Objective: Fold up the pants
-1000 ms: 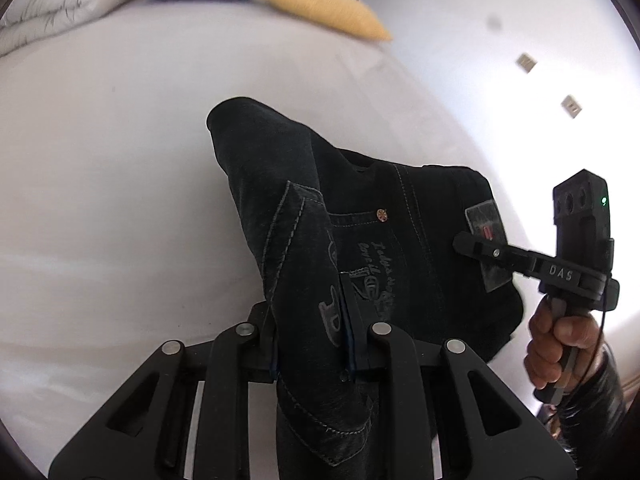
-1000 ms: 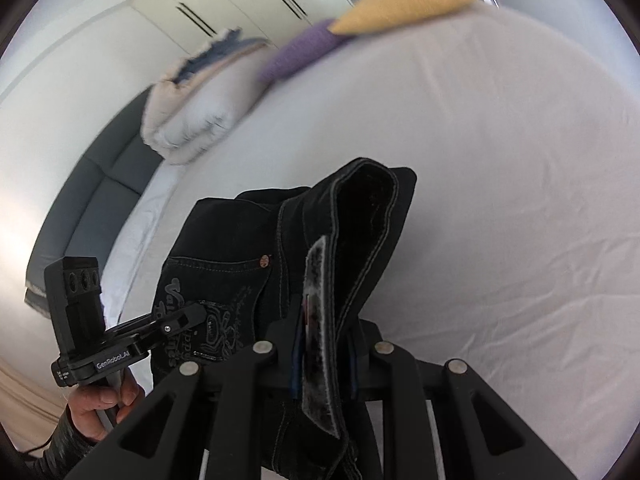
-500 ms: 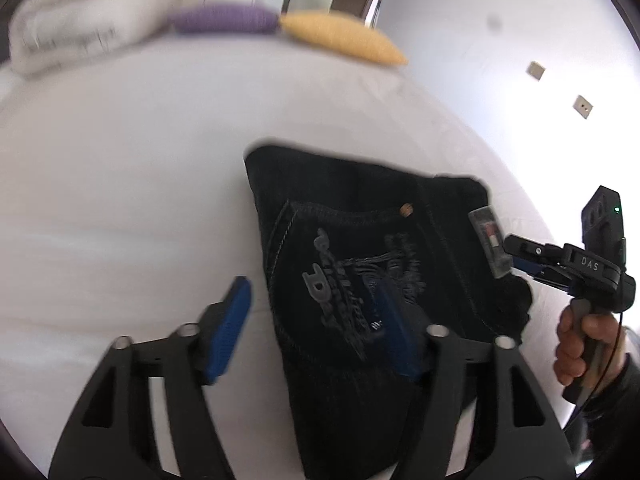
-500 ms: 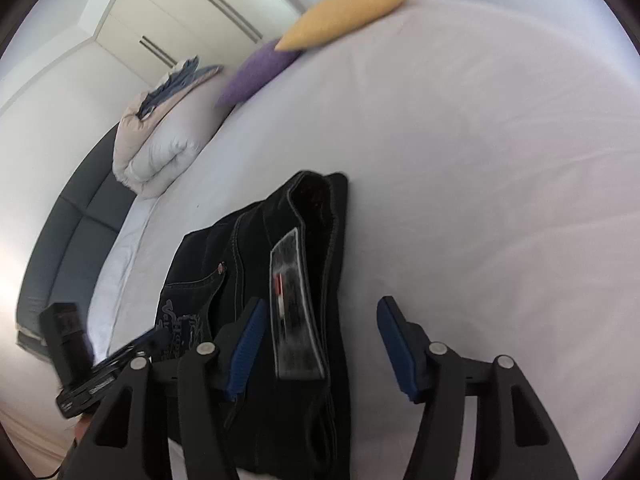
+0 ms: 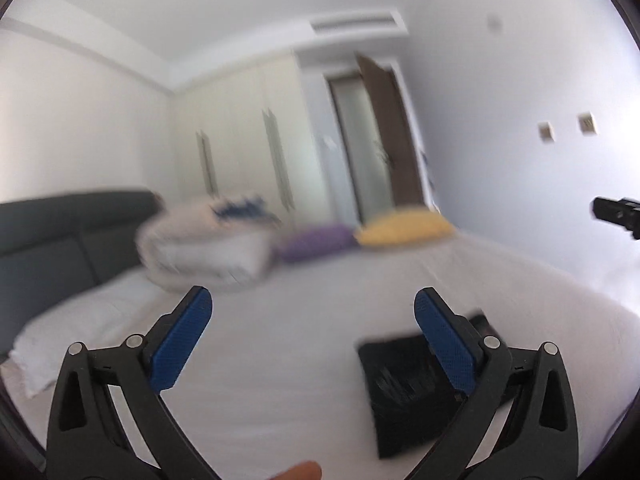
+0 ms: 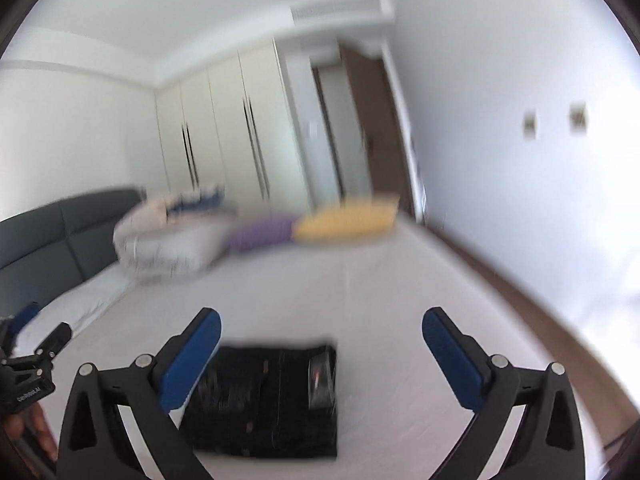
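Since a second ago the pants [image 6: 264,400] have been released and both tools lifted clear, so that the room is now faced rather than the cloth. The left hand-held gripper [image 5: 312,344] is seen spread wide with nothing between its blue pads [image 5: 182,344]; the right hand-held gripper [image 6: 320,356] is likewise fully parted and empty. The pants are left as a compact dark rectangle, flat on the white bed [image 6: 400,280], below and ahead of the right tool. The folding is judged complete, the withdrawal being made so the bundle is not disturbed. Pillows [image 6: 344,220] are blurred beyond
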Action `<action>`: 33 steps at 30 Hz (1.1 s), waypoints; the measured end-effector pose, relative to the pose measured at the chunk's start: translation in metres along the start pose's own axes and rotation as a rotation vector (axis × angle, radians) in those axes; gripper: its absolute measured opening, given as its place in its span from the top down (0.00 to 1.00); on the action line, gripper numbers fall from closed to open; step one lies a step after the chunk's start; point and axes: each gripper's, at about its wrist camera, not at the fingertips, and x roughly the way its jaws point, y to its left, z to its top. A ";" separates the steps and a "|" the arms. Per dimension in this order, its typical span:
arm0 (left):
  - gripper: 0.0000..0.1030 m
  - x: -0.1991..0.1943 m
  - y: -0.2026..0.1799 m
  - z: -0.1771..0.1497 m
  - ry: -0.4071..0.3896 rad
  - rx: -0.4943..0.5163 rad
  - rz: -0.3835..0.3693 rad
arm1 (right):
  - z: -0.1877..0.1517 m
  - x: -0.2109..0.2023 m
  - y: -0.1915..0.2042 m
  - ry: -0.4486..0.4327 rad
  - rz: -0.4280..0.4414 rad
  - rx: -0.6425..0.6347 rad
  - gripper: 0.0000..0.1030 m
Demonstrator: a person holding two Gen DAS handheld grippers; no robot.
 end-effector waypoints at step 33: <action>0.00 -0.013 -0.006 -0.127 0.644 -0.162 -0.109 | -0.066 -0.025 0.056 0.423 -0.093 -0.025 0.00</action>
